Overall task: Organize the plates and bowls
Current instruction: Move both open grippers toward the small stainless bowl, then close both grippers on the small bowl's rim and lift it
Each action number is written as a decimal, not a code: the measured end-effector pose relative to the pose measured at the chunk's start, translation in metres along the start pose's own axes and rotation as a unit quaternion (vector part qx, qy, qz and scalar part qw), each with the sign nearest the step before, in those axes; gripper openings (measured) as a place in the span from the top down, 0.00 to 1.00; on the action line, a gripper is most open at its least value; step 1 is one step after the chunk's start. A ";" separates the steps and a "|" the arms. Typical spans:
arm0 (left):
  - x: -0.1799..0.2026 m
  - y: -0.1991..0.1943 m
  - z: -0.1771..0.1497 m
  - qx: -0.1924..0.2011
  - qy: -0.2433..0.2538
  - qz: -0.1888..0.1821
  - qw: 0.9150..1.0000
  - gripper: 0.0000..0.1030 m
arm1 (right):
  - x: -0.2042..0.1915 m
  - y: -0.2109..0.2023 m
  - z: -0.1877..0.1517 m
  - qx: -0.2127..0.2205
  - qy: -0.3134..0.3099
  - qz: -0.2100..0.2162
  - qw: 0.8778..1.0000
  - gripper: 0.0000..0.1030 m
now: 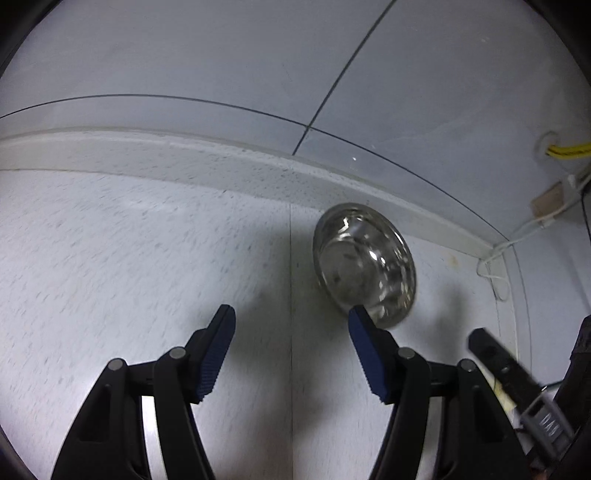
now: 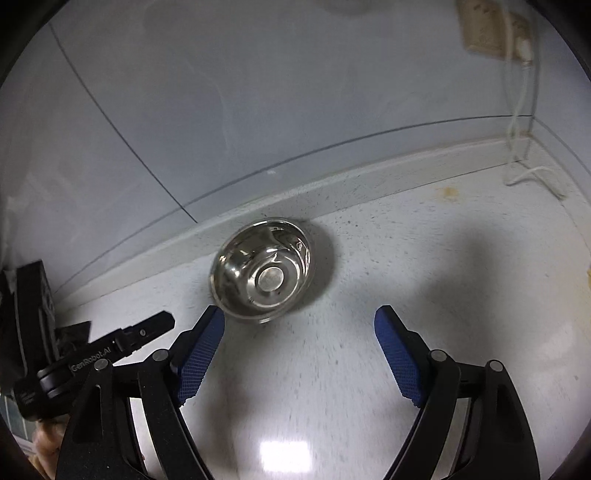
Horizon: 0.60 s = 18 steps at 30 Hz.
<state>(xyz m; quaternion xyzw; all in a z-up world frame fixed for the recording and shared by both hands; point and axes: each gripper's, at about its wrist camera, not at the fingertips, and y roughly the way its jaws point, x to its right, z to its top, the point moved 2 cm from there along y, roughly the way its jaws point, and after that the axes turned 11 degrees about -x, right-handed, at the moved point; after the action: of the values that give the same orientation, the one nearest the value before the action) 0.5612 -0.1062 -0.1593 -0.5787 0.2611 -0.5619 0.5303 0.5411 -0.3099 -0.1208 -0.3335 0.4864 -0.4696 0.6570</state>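
Note:
A shiny steel bowl [image 1: 364, 264] stands upright and empty on the white speckled counter [image 1: 110, 258], close to the raised ledge at the wall. My left gripper [image 1: 291, 312] is open with nothing between its blue pads; its right pad overlaps the bowl's near rim in the picture. In the right wrist view the same bowl [image 2: 264, 269] lies just beyond and left of centre of my right gripper [image 2: 300, 311], which is also open and holds nothing. A black finger [image 2: 147, 328] of the left tool shows at the lower left, beside the bowl.
A low ledge [image 2: 369, 188] runs along the grey tiled wall [image 1: 221, 55]. White cables [image 2: 535, 177] hang from a wall socket [image 2: 487, 29] into the right corner. A yellow cable [image 1: 569, 150] leaves the wall. A hand [image 2: 44, 439] shows at the lower left.

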 end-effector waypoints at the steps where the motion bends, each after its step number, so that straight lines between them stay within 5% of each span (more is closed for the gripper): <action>1: 0.000 0.006 0.004 -0.001 0.000 0.001 1.000 0.40 | -0.001 0.009 0.004 -0.005 -0.002 -0.003 1.000 0.23; 14: 0.001 0.064 0.032 -0.007 0.008 0.029 1.000 0.40 | -0.008 0.091 0.033 -0.050 -0.027 -0.039 0.998 0.23; 18: 0.003 0.065 0.033 -0.003 0.016 0.034 0.999 0.40 | -0.006 0.102 0.038 -0.060 -0.029 -0.045 0.997 0.35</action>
<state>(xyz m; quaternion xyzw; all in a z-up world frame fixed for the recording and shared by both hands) 0.6119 -0.1181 -0.2107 -0.5622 0.2907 -0.5517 0.5431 0.6065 -0.2705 -0.1985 -0.4073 0.4785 -0.4588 0.6282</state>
